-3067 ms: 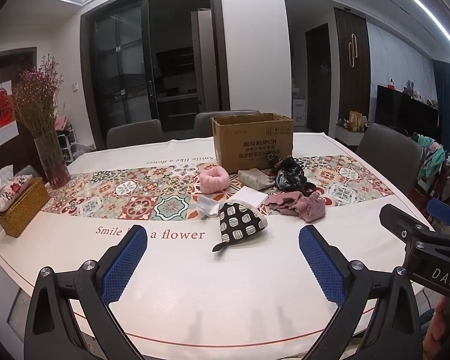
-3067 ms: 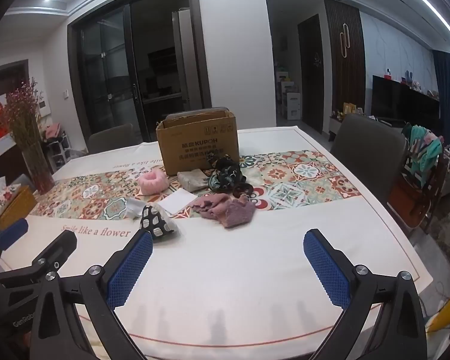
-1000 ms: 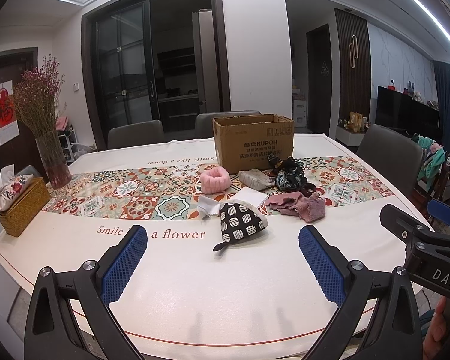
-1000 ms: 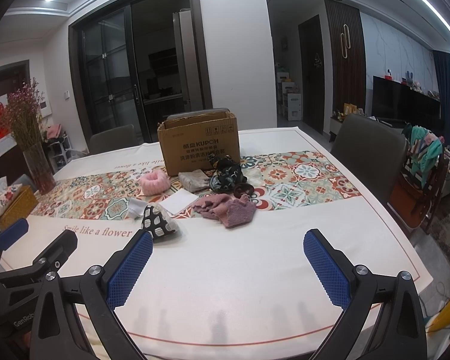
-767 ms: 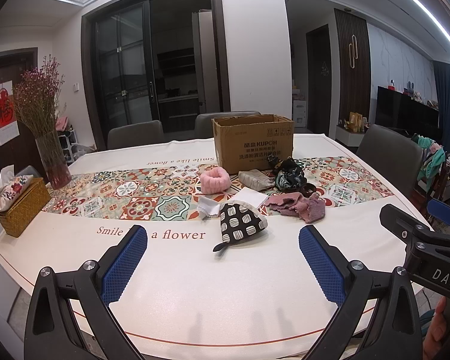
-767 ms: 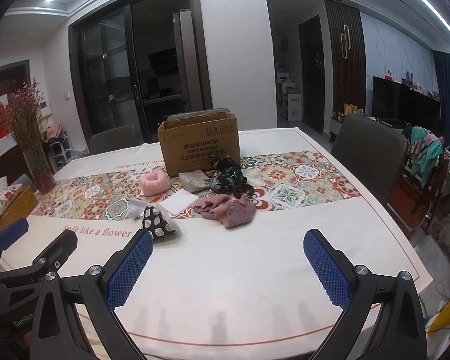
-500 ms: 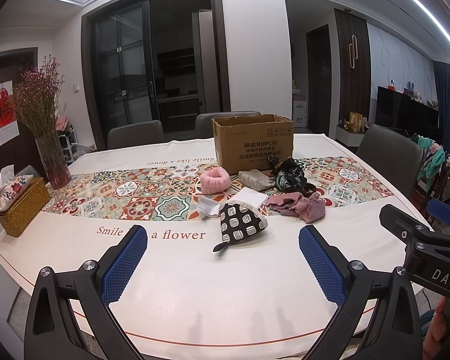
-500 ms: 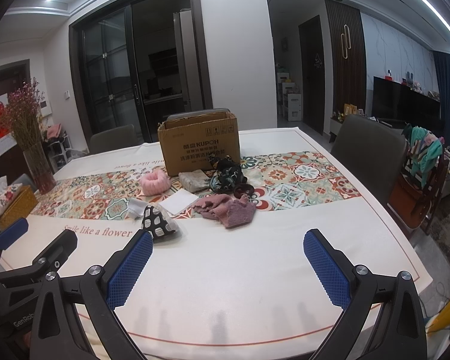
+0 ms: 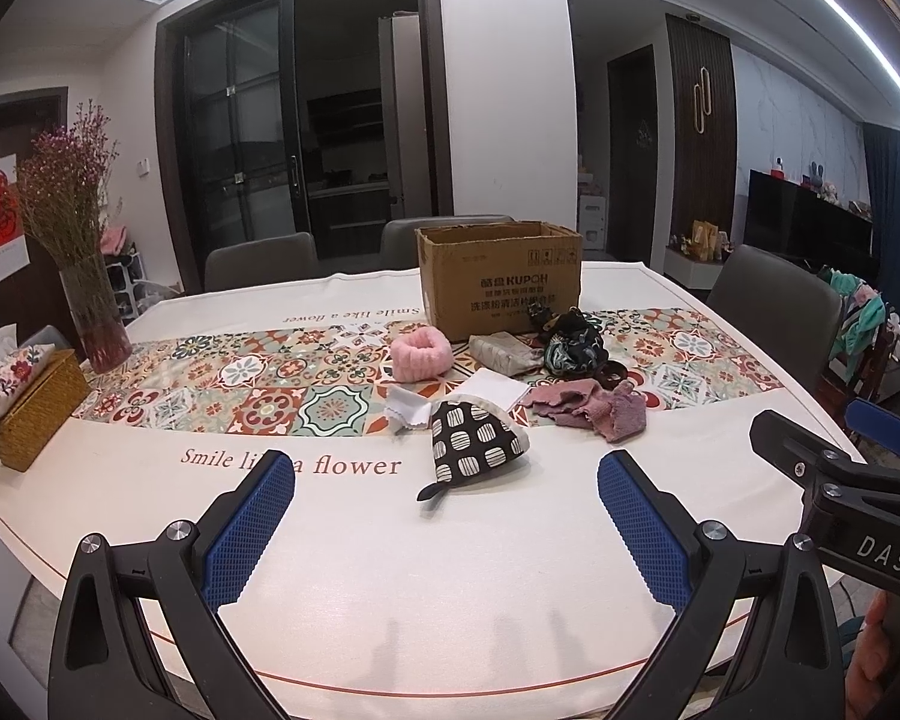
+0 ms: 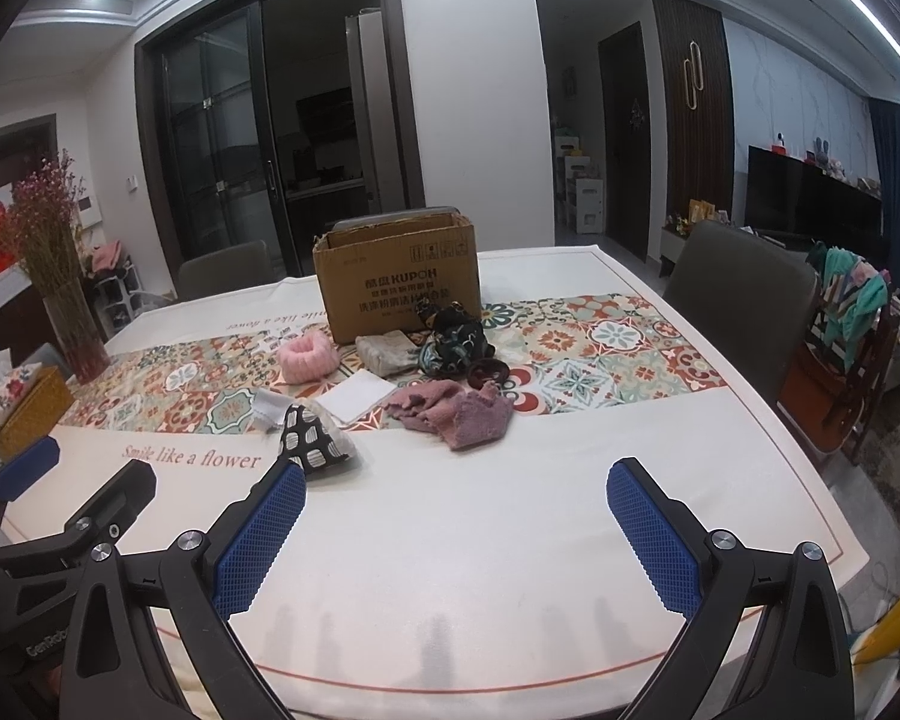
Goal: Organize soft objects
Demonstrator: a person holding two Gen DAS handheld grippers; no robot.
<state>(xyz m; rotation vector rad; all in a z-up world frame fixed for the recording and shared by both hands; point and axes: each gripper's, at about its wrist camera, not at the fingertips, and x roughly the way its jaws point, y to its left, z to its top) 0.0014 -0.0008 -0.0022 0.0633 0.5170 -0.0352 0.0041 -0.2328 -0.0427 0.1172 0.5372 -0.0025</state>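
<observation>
both claws, left claw (image 9: pixel 444 519) and right claw (image 10: pixel 456 531), gape wide and empty above the near tabletop (image 9: pixel 390 588). nothing is sorted yet: at 12 o'clock lies the patterned pouch (image 9: pixel 474 441), cardboard box (image 9: pixel 501 279) beyond. next, probably reach forward and pinch the pouch.

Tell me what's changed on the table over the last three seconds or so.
Nothing visibly changed. Left claw and right claw both hang open above the near edge of the table, holding nothing. The soft items and cardboard box lie where they were.
</observation>
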